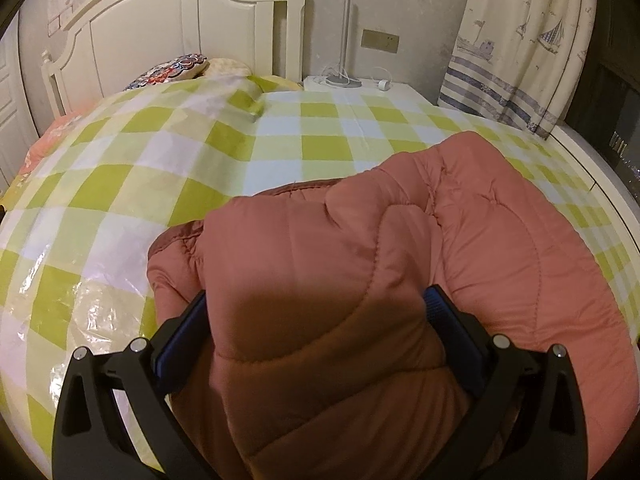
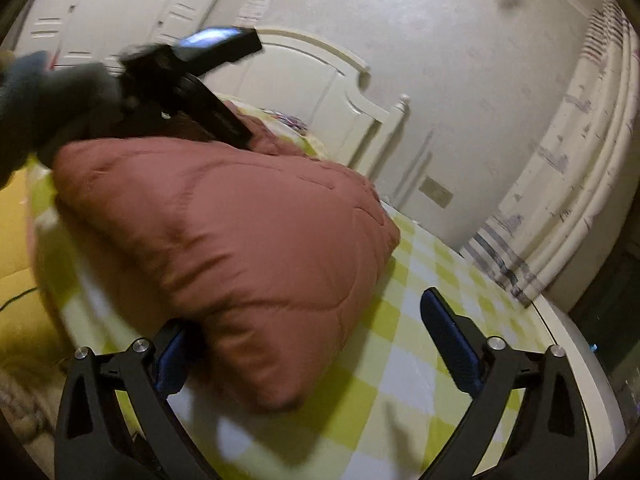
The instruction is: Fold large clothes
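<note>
Toward the near edge of the bed, clamping a thick fold of the pink padded coat in the left gripper (right gripper spread wide, holding nothing); looking partly folded, bundle lumpy, flattening and final folds remaining.

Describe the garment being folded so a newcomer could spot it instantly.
Start at the bed with the green-and-white checked cover. On its near side lies a puffy quilted jacket, partly held by the left hand-held gripper. It is the only salmon-pink, stitched, padded item there.
</note>
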